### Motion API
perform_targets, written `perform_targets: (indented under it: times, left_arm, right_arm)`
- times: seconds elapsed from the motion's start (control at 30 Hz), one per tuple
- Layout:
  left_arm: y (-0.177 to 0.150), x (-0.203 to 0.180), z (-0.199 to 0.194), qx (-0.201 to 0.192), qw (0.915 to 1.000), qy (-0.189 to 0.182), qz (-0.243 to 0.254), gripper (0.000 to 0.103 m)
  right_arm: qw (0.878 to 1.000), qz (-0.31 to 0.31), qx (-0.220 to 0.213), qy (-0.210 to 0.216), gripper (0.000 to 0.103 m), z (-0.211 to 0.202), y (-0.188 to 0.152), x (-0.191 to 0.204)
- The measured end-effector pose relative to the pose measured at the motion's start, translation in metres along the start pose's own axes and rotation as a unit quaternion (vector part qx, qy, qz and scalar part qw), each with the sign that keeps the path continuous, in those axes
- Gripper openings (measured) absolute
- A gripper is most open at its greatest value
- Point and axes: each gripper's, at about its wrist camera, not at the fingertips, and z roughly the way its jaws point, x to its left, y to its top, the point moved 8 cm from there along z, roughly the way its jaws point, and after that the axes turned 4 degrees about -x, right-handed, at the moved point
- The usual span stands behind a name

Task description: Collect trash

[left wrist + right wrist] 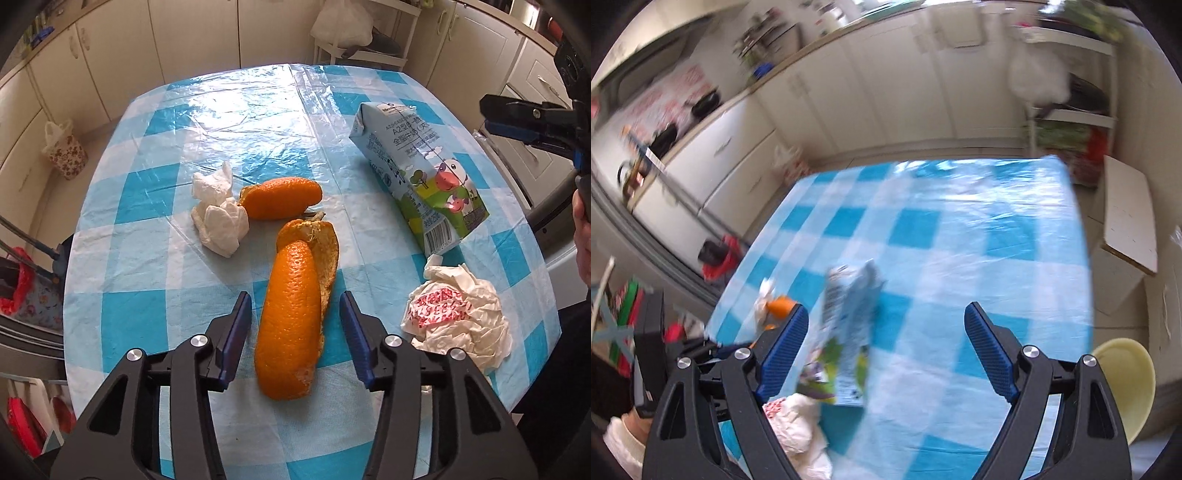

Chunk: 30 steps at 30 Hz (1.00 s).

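Note:
On the blue-checked tablecloth (258,110) lie a long orange peel (291,325), a smaller orange peel (280,197), a crumpled white tissue (218,214), a crumpled wrapper with red print (458,321) and a milk carton (421,173) on its side. My left gripper (295,310) is open, low over the table, its fingers on either side of the long peel without touching it. My right gripper (886,325) is open and empty above the table; the carton (846,339) lies just inside its left finger, blurred. The right gripper also shows in the left wrist view (532,122), at the far right.
A pale yellow bowl-like bin (1123,384) sits below the table's right edge. A floral bag (66,151) stands on the floor at left. White cabinets (122,48) and a shelf with a white bag (343,22) stand beyond the table. A person's hand is at right.

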Motion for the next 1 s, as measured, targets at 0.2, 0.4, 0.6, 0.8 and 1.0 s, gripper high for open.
perform_targets:
  times: [0.2,0.4,0.6,0.8,1.0]
  left_arm:
    - [-0.002,0.012,-0.004,-0.008,0.9997,-0.005,-0.023,0.053]
    - [-0.003,0.021,-0.006,-0.014,0.9989,-0.018,-0.04,0.057]
    - [-0.004,0.019,-0.006,-0.016,0.999,-0.017,-0.039,0.058]
    - [-0.003,0.013,-0.004,-0.019,0.9989,-0.024,-0.035,0.058]
    - [0.0,0.006,-0.002,-0.02,0.9994,-0.018,-0.021,0.058]
  right_arm:
    - [0.998,-0.048,0.031,-0.012,0.083,0.027,-0.014,0.037]
    - [0.998,-0.034,0.046,-0.037,0.083,0.042,-0.018,0.033]
    - [0.997,-0.025,0.06,-0.046,0.083,0.054,-0.021,0.03]
    - [0.996,-0.028,0.072,-0.04,0.076,0.063,-0.027,0.036]
    - [0.996,-0.029,0.08,-0.037,0.068,0.067,-0.03,0.036]
